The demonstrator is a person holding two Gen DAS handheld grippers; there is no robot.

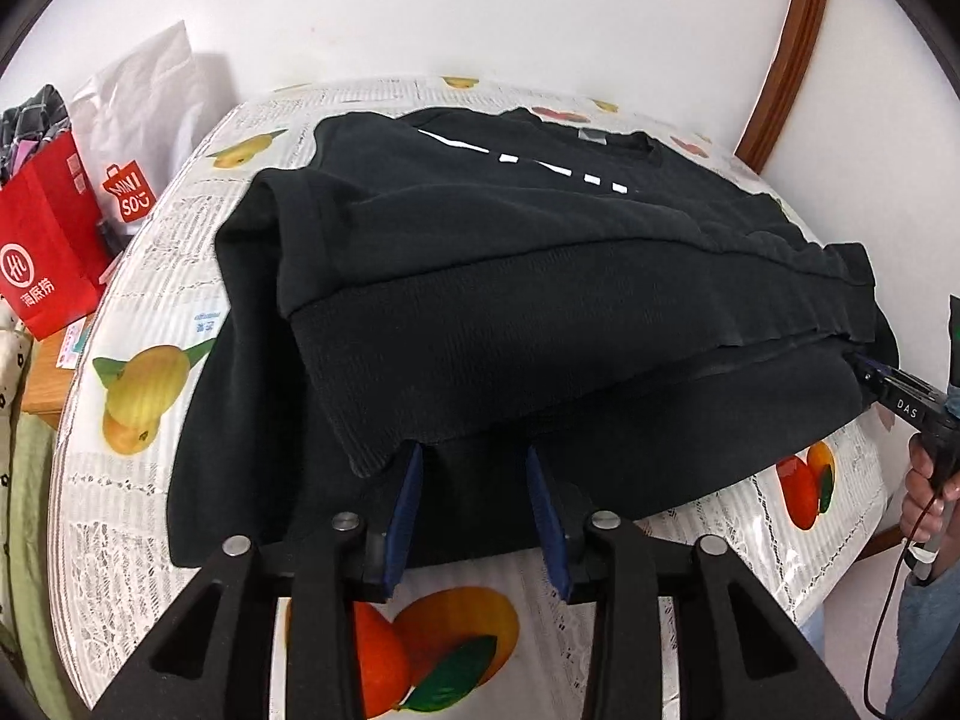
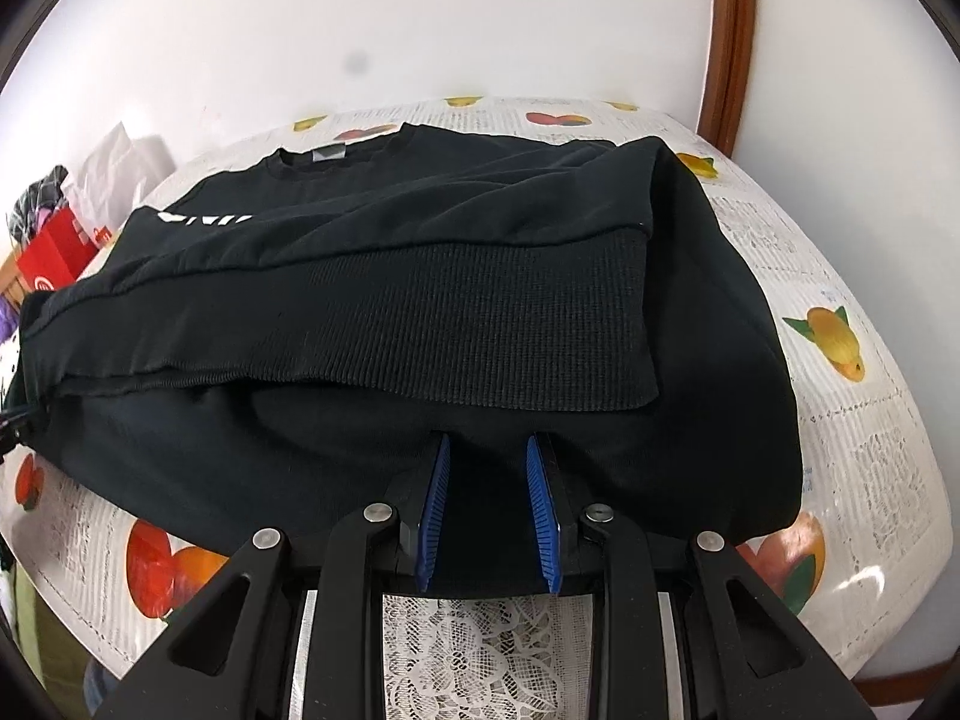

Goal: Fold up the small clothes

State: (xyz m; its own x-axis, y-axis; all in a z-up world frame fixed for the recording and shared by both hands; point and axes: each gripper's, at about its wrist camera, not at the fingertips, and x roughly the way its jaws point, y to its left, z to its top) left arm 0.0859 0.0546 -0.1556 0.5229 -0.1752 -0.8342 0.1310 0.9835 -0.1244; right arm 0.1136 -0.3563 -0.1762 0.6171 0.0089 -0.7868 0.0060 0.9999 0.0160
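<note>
1. A round table (image 1: 150,480), covered by a plastic cloth printed with fruit and newsprint, stood against a white wall (image 1: 480,0).
2. A black sweatshirt (image 1: 540,276) lay folded across most of the table, its collar toward the far edge by the wall and its ribbed hem (image 2: 480,324) doubled back over the body toward the near edge; white lettering (image 1: 528,165) showed on the chest.
3. Beyond the table's left edge stood a red paper bag (image 1: 48,258) and a white bag (image 1: 138,120).
4. The left gripper (image 1: 474,456) sat at the near edge, its blue pads (image 1: 410,504) apart, tips at the lifted hem; black cloth lay between them, and the pads did not visibly press on it.
5. The right gripper (image 2: 487,450) stood likewise at the hem with a narrower gap and dark cloth between; I could not tell whether it pinched.
</note>
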